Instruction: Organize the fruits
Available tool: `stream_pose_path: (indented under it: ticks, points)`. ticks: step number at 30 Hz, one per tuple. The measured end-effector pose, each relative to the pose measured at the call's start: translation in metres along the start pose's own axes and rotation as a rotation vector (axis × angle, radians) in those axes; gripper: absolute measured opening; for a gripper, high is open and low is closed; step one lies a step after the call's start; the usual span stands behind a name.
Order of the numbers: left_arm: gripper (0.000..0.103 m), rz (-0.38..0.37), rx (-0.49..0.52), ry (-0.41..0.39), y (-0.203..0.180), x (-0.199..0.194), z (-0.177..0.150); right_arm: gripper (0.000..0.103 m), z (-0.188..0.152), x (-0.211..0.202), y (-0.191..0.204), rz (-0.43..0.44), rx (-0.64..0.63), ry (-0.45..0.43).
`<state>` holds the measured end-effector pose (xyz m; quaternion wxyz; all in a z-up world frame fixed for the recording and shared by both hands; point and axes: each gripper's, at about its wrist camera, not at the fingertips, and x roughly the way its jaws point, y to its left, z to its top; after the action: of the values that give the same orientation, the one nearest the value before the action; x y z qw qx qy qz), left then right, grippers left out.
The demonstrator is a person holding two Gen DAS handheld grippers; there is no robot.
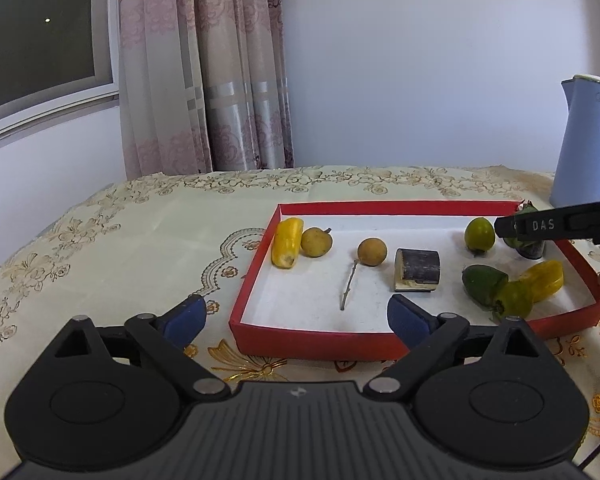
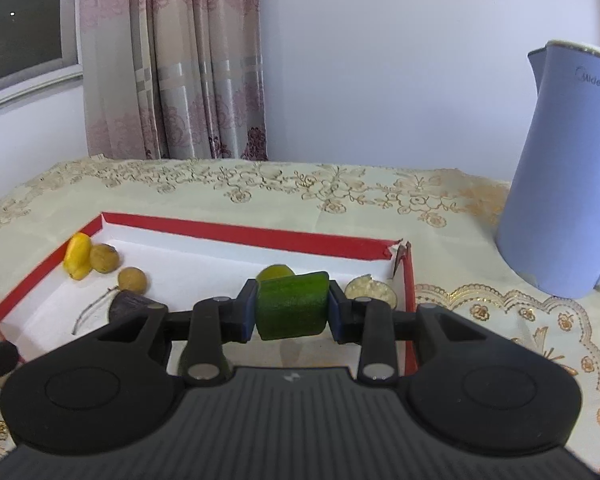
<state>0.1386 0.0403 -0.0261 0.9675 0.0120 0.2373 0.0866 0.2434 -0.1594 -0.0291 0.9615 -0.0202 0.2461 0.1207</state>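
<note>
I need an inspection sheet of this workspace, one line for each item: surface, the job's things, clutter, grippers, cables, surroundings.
Surface: table under a cream tablecloth with gold floral embroidery.
Job's things: red tray with white floor holds a yellow fruit piece, two round brown fruits, a round green fruit and more green and yellow pieces at its right end.
Clutter: loose twig and a dark block in the tray.
Grippers: left gripper open, empty, at the tray's near wall; right gripper shut on a green fruit piece over the tray.
Cables: nothing seen.
Surroundings: blue kettle, curtain, window, white wall.
</note>
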Motion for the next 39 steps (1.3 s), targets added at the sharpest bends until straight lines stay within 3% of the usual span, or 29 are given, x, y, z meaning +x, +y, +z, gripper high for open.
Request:
stream_pose_path:
  ticks: [3, 4, 6, 11, 12, 16, 20, 24, 29, 39]
  points:
    - [0.098, -0.002, 0.001, 0.011, 0.0, 0.002, -0.001, 0.04, -0.003, 0.002, -0.002, -0.01, 0.013, -0.012]
    - [0.098, -0.002, 0.001, 0.015, 0.0, 0.003, -0.001, 0.055, -0.004, 0.001, -0.003, -0.023, 0.015, -0.025]
    - [0.098, -0.003, 0.0, 0.022, 0.0, 0.004, -0.001, 0.064, -0.004, -0.003, -0.004, -0.023, 0.015, -0.042]
    - [0.098, -0.009, -0.004, 0.032, 0.001, 0.006, -0.002, 0.101, -0.008, -0.024, -0.003, -0.023, 0.035, -0.05]
    - [0.098, -0.009, -0.001, 0.037, 0.001, 0.007, -0.002, 0.103, -0.01, -0.032, -0.001, -0.034, 0.026, -0.047]
    - [0.098, -0.011, -0.003, 0.05, 0.001, 0.009, -0.003, 0.103, -0.022, -0.066, 0.012, -0.132, -0.034, -0.026]
    - [0.098, -0.014, 0.004, 0.055, 0.0, 0.01, -0.005, 0.103, -0.035, -0.093, 0.02, -0.226, -0.009, -0.004]
    - [0.1, -0.017, 0.004, 0.056, -0.001, 0.01, -0.005, 0.103, -0.059, -0.125, 0.007, -0.107, 0.11, -0.141]
    - [0.102, -0.021, -0.006, 0.059, 0.0, 0.01, -0.006, 0.103, -0.063, -0.134, -0.005, -0.002, 0.186, -0.184]
    - [0.103, -0.004, 0.017, 0.044, -0.005, 0.008, -0.007, 0.103, -0.065, -0.137, -0.006, -0.044, 0.129, -0.204]
